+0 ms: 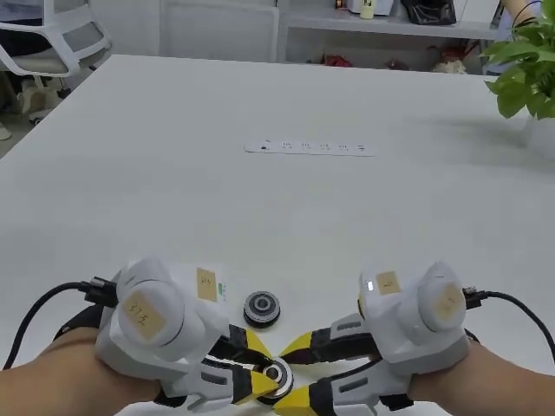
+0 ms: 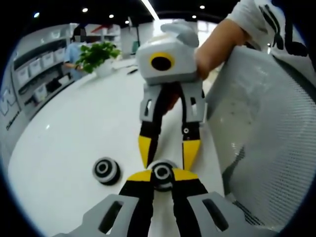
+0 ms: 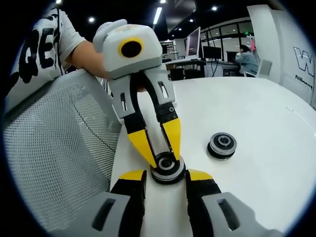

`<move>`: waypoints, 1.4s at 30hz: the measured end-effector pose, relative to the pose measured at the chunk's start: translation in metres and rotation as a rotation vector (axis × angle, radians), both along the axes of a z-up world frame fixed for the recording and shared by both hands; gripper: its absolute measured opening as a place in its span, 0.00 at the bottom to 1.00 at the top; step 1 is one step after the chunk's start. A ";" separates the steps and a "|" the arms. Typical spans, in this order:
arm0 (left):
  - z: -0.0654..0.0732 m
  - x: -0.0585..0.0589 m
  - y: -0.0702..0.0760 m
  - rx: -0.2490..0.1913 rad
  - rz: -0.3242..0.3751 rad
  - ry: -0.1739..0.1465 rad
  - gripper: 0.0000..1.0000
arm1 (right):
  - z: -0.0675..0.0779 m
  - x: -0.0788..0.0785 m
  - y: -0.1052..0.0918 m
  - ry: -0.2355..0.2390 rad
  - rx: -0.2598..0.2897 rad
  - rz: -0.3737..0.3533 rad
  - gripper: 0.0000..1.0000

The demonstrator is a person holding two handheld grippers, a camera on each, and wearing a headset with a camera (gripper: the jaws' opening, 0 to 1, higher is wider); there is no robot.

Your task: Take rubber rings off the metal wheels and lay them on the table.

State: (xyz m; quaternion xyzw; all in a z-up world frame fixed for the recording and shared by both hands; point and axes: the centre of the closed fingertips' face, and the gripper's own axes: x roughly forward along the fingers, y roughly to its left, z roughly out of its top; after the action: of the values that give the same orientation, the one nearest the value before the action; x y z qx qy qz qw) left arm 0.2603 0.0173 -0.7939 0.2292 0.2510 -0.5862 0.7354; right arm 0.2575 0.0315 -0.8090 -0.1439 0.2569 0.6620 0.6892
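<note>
A smooth, matt white surface is shown by the table [image 1: 286,217]; bright metal is seen at the hub of the held wheel [image 3: 168,168], banded in dull black rubber, as on the loose wheel [image 1: 261,307]; the left gripper [image 2: 163,174] and right gripper [image 3: 164,175] are shelled in satin grey plastic, tipped in yellow.

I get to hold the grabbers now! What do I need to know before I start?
The left gripper is shut on the near wheel, close to the near edge of the table.
The right gripper has its fingers on either side of that same wheel, coming from the opposite side. I cannot tell if they press it.
The second wheel lies flat on the table just beyond, with nothing touching it.
Done: nothing, it seems. Both wheels have their dark rubber rings on.
Left to do: pull the ring off the near wheel, lay it on the table, then do the second wheel.
</note>
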 end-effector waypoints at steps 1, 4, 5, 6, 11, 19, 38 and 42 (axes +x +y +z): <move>0.000 0.000 0.000 0.000 0.000 0.000 0.14 | 0.000 0.000 0.000 0.003 0.000 -0.003 0.28; 0.000 0.000 0.000 0.000 0.001 -0.001 0.14 | 0.000 0.003 -0.001 0.016 0.009 -0.022 0.27; 0.000 0.000 0.000 0.000 0.001 -0.001 0.14 | 0.000 0.004 -0.001 0.015 0.010 -0.024 0.26; 0.000 0.000 0.000 0.000 0.002 -0.001 0.14 | 0.000 0.004 -0.002 0.020 0.010 -0.029 0.26; 0.000 0.000 0.000 0.000 0.002 -0.003 0.14 | 0.001 0.002 -0.002 0.014 0.009 -0.019 0.24; 0.000 0.000 0.001 0.002 0.003 -0.006 0.14 | 0.002 0.002 -0.004 0.014 0.007 -0.014 0.23; 0.000 0.000 0.001 0.003 0.006 -0.004 0.14 | 0.002 0.001 -0.009 0.019 0.005 -0.017 0.17; 0.000 0.000 0.001 0.004 0.006 -0.006 0.14 | 0.002 0.001 -0.011 0.027 0.004 -0.021 0.15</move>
State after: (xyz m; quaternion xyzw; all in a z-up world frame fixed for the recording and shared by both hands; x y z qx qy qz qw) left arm 0.2601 0.0184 -0.7940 0.2316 0.2507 -0.5830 0.7373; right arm 0.2583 0.0200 -0.8071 -0.1307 0.2665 0.6571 0.6930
